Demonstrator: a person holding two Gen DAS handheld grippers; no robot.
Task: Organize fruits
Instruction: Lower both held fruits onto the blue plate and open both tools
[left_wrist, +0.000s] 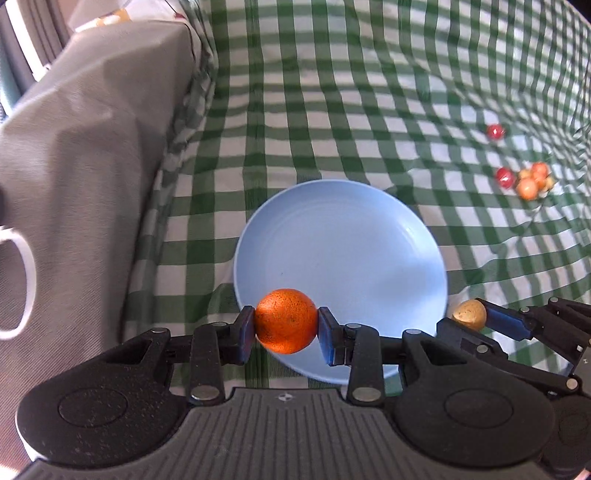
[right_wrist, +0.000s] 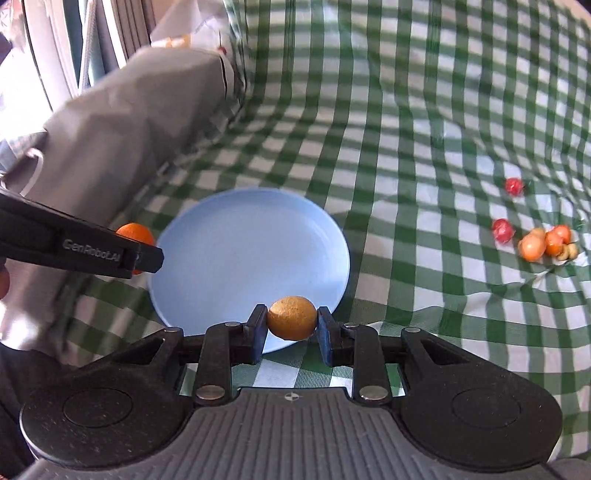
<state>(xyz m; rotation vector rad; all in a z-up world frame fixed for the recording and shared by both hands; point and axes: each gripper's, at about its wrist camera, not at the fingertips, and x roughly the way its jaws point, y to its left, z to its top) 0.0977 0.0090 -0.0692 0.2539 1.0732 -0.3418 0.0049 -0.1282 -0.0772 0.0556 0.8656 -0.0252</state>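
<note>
Your left gripper (left_wrist: 286, 322) grips the round orange fruit (left_wrist: 286, 320) over the pale blue plate's (left_wrist: 343, 240) near rim; your right gripper (right_wrist: 291, 322) clamps the small tan-yellow fruit (right_wrist: 291, 317) likewise. Carry both further inward before lowering and releasing.

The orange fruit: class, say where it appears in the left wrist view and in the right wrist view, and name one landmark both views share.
Left wrist view: the orange fruit sits low and centre, clamped in the left gripper, over the near rim of the blue plate.
Right wrist view: the orange fruit peeks out at mid left, behind the left gripper's finger, beside the plate's left rim.
Shared landmark: the blue plate.
</note>
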